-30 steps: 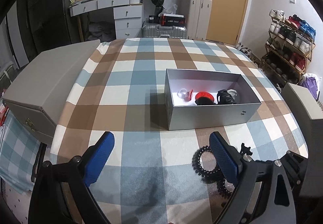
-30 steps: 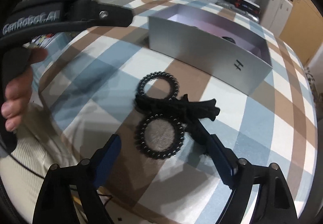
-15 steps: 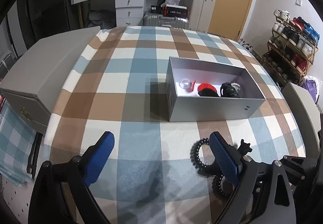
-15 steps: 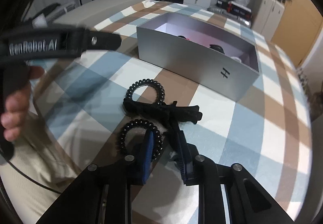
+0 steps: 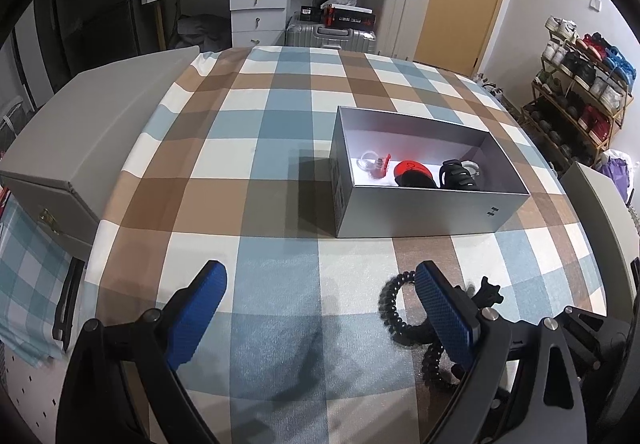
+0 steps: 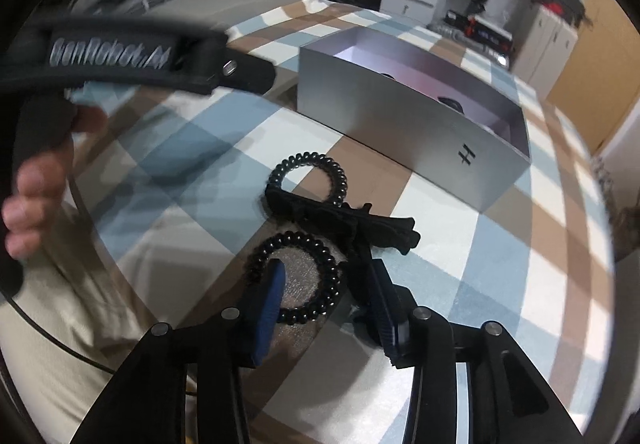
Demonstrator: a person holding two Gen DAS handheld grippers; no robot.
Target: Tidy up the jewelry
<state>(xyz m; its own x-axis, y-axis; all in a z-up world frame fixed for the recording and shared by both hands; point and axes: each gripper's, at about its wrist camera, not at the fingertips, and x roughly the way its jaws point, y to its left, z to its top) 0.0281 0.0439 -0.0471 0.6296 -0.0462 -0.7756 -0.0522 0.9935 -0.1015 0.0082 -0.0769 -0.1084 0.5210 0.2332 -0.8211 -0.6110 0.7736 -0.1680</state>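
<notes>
The grey box [image 5: 420, 210] sits open on the checked cloth [image 5: 276, 244] of the bench, already holding a red piece [image 5: 412, 169], a clear ring [image 5: 369, 160] and a black item [image 5: 458, 174]; just in front of the box lie two black coil hair ties, the farther coil tie [image 6: 308, 180] and the nearer coil tie [image 6: 298, 280], with a black hair clip [image 6: 344, 220] across them; the right gripper [image 6: 326, 296] has its jaws opening, astride the nearer coil tie's right side without pressing it; the left gripper [image 5: 320, 300], in front of the box and to the left, hangs with jaws spread wide over bare cloth.
</notes>
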